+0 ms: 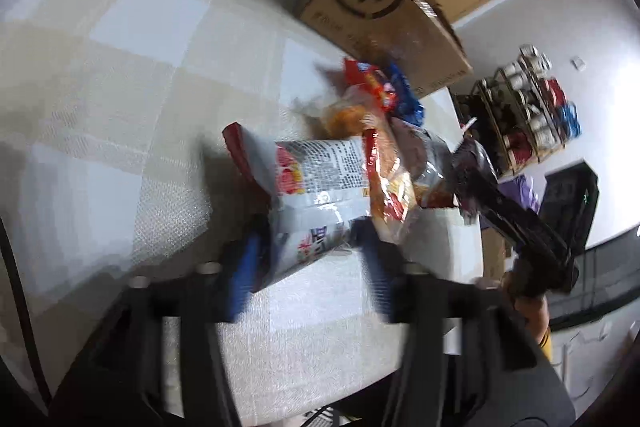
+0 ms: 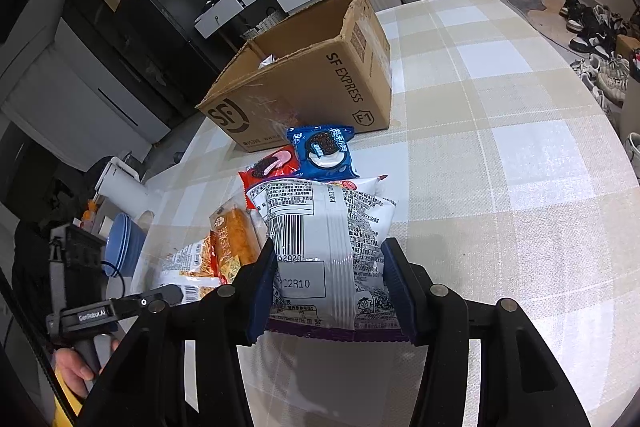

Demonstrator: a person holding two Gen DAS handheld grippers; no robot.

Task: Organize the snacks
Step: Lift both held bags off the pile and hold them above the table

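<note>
A: Snacks first: where does the white crinkly plastic snack bag with the barcode (image 2: 328, 251) sit relative to the open brown cardboard shipping box (image 2: 316, 75)?

B: On the near side of the box, on the checked-cloth bench (image 2: 500, 155), with the blue foil biscuit packet (image 2: 326, 151) and the red foil biscuit packet (image 2: 272, 167) lying between it and the box wall.

A: And the right claw (image 2: 328, 291)?

B: Clamped on that white bag's near end, one blue pad on each long edge. The bag's long axis runs straight ahead from the claw toward the box, so I judge a lift and a push forward would carry it to the opening.

A: The left claw (image 1: 308, 263)?

B: Its jaws stand apart around a red-and-white plastic snack bag (image 1: 308, 183); the view is blurred, yet the right-hand pad looks clear of the wrapper. That bag, and the orange see-through pastry wrapper (image 1: 384, 163) beside it, lie further from the box than the biscuits.

A: So which hand is nearer the box?

B: The right, I'd say.
</note>
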